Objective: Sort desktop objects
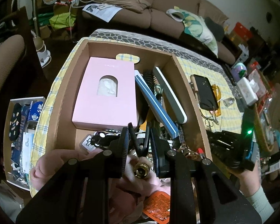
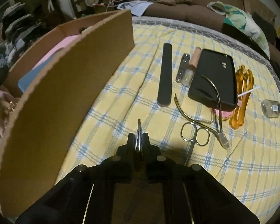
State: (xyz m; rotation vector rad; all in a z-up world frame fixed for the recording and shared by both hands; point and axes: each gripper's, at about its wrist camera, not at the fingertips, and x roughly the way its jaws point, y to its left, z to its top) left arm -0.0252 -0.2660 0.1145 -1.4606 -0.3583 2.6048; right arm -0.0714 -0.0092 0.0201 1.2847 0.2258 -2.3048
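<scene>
My left gripper hovers over the near end of the cardboard box, with a black hair clip between its fingers; the jaws stand a little wider than the clip. In the box lie a pink box, a blue nail buffer, a grey nail file and a hairbrush. My right gripper is shut on a thin metal tool, above the yellow checked cloth beside the box wall. On the cloth lie a black nail file, small scissors, cuticle nippers and a black phone case.
Nail clippers, a small tube, an orange hair claw and a small glass bottle lie on the cloth. A white box of items stands left of the table. A brown sofa is behind.
</scene>
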